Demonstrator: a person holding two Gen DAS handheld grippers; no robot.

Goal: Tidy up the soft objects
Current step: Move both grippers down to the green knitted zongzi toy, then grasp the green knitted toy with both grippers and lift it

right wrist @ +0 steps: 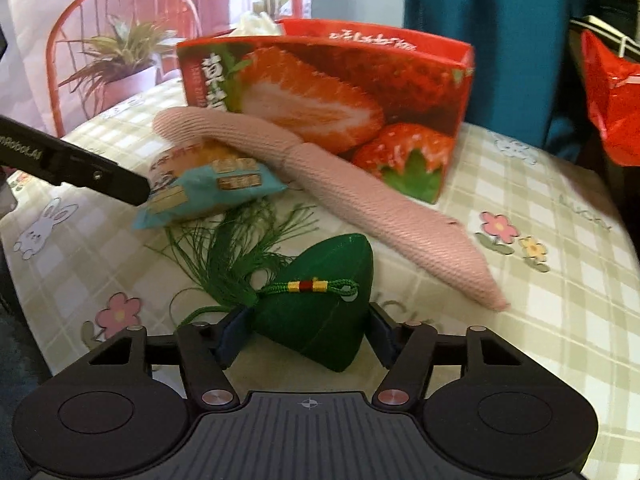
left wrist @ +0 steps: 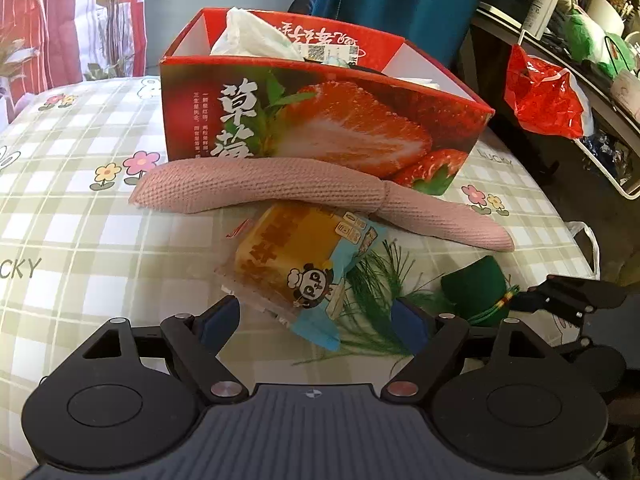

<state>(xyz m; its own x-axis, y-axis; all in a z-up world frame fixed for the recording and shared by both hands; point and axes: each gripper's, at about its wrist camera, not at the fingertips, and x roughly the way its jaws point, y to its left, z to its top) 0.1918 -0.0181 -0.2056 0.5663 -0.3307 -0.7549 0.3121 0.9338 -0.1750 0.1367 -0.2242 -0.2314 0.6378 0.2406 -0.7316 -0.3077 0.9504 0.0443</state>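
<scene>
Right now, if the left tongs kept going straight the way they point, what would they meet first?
Most likely the packaged cake: it lies directly ahead between the open left tongs. Beyond it come the pink knitted tube and the strawberry box. Depth is hard to judge.

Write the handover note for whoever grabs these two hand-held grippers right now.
Left hand-held gripper: open, jaws either side of the snack packet, not pressing on it.
Right hand-held gripper: jaws close around the green zongzi plush; contact is unclear.
Pink knit tube lies on the tablecloth against the strawberry box.
Done: a white bag and other items are in the box.
Left: packet, plush and tube are not yet boxed.
</scene>
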